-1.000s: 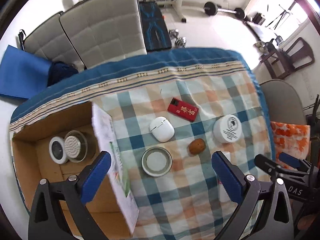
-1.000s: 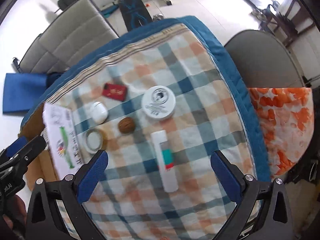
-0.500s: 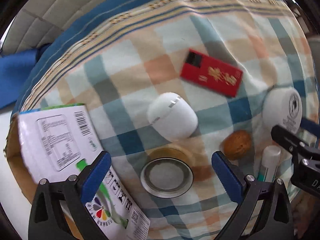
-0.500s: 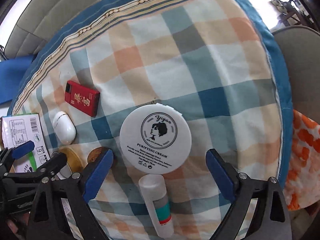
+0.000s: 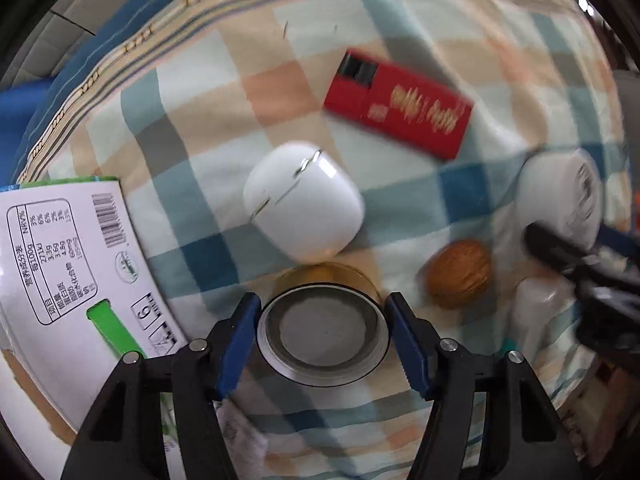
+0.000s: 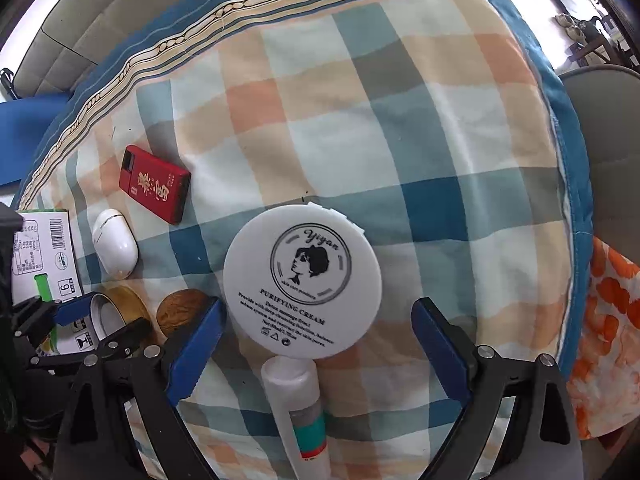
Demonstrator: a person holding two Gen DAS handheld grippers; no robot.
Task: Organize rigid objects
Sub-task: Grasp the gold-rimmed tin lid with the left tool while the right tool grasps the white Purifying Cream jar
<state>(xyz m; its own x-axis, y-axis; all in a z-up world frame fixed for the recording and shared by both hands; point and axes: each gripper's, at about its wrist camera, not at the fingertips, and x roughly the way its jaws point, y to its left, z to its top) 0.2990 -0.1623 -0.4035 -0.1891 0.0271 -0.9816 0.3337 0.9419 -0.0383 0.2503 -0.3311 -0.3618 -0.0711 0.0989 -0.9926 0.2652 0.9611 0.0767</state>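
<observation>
In the left wrist view, the left tool [image 5: 322,330] is being shown at the lower centre of the frame, its blue fingers [image 5: 236,344] set against both sides of a round metal-rimmed jar [image 5: 322,332]; it is grasping the jar. The jar is resting on the checked tablecloth [image 5: 224,92] covering the bench. A white earbud case [image 5: 303,206] is lying just above the jar, a red box [image 5: 398,104] is lying toward the upper right, and a walnut [image 5: 459,273] is lying to the right of the jar. A printed carton flap [image 5: 68,264] is occupying the left edge.

In the right wrist view, the right tool [image 6: 318,344] is being held released, its fingers spread wide at the lower part of the frame. A white cream tin [image 6: 302,282] is lying between them at the frame centre, the left finger being close to its rim; contact cannot be confirmed. A white tube [image 6: 298,404] is lying below the tin, its cap touching or nearly touching the tin. The left tool is appearing at the lower left of this view.
</observation>
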